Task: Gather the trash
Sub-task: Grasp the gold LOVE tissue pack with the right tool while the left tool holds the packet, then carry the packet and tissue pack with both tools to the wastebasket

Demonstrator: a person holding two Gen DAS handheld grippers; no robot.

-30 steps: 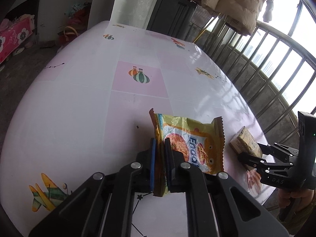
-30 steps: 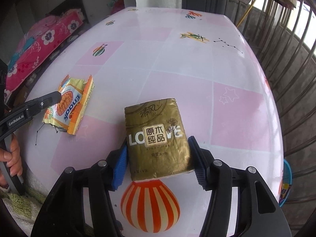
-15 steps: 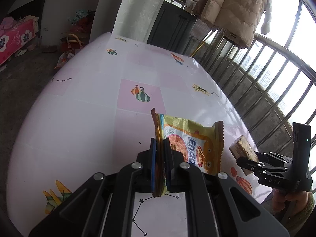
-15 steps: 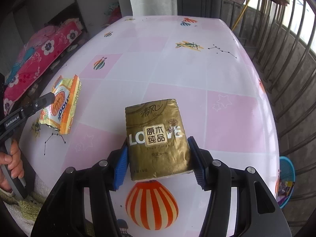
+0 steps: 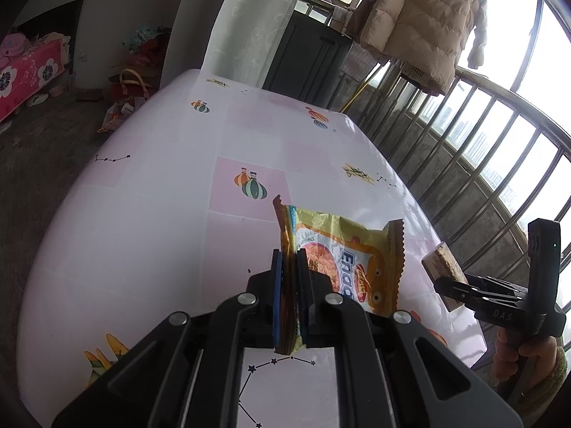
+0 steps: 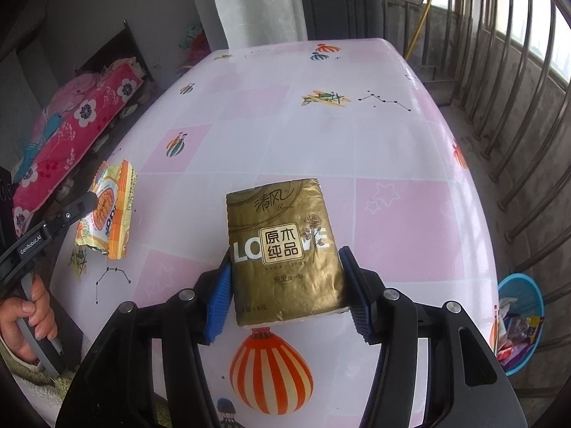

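My left gripper (image 5: pixel 289 267) is shut on the edge of a yellow-orange snack wrapper (image 5: pixel 342 260) and holds it above the table; the wrapper also shows in the right wrist view (image 6: pixel 109 210). My right gripper (image 6: pixel 285 278) is shut on a gold tissue pack (image 6: pixel 283 246), held above the table near its front edge; the pack shows edge-on in the left wrist view (image 5: pixel 444 271). A blue trash basket (image 6: pixel 521 317) with wrappers inside stands on the floor, right of the table.
The table (image 6: pixel 321 135) has a pink-and-white cloth with balloon prints. A metal railing (image 6: pixel 517 107) runs along its right side. A bed with a pink floral cover (image 6: pixel 71 125) is at the left. A beige coat (image 5: pixel 421 21) hangs behind.
Both grippers have risen from the table with their loads. The snack wrapper and the tissue pack are higher, and more of the room shows.
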